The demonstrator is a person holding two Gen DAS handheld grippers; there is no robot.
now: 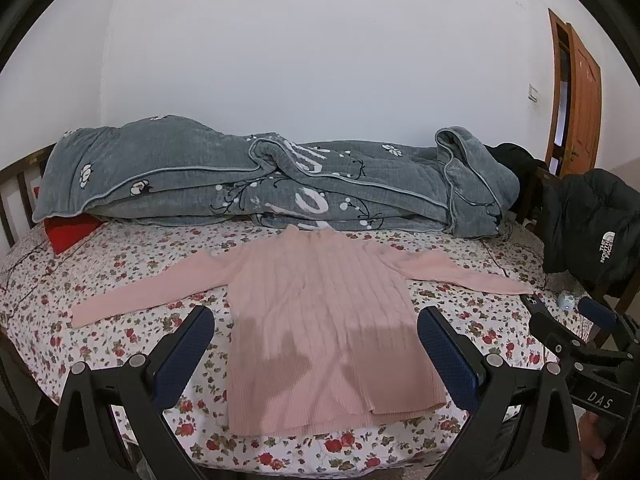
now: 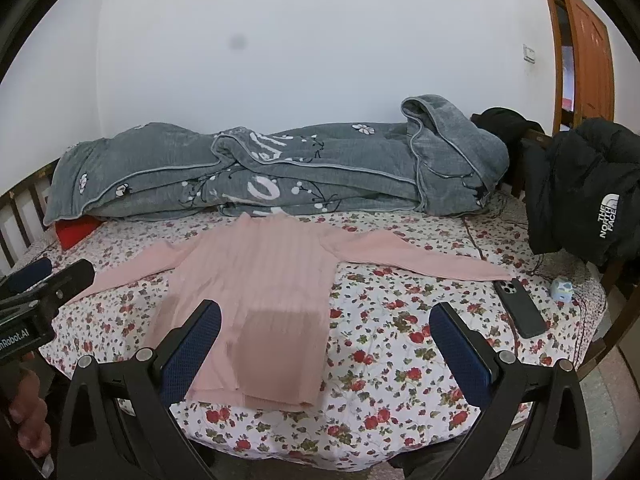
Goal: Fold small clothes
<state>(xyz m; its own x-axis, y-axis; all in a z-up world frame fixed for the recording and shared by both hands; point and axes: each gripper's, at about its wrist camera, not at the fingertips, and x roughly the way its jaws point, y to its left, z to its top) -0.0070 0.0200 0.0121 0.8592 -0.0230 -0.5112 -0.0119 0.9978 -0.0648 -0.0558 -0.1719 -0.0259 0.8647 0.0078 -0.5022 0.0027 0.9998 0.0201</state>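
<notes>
Sweater (image 1: 320, 320): lay flat on the bed (image 1: 120, 264)
Left gripper (image 1: 316, 356): hung above it, wide apart
Right gripper (image 2: 326, 354): same
Jacket (image 2: 580, 184): said "THE NORTH FACE"

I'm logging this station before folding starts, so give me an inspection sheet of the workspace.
Surface: bed with floral sheet, mostly flat.
Job's things: pink sweater laid flat, both sleeves spread, unfolded.
Clutter: phone and small blue cube beside the right sleeve; grey quilt bunched behind; red item under it.
Grippers: left tool open, above the hem; right tool open, holding nothing.
Cables: nothing seen.
Surroundings: black jacket on a chair, wooden door, white wall.
</notes>
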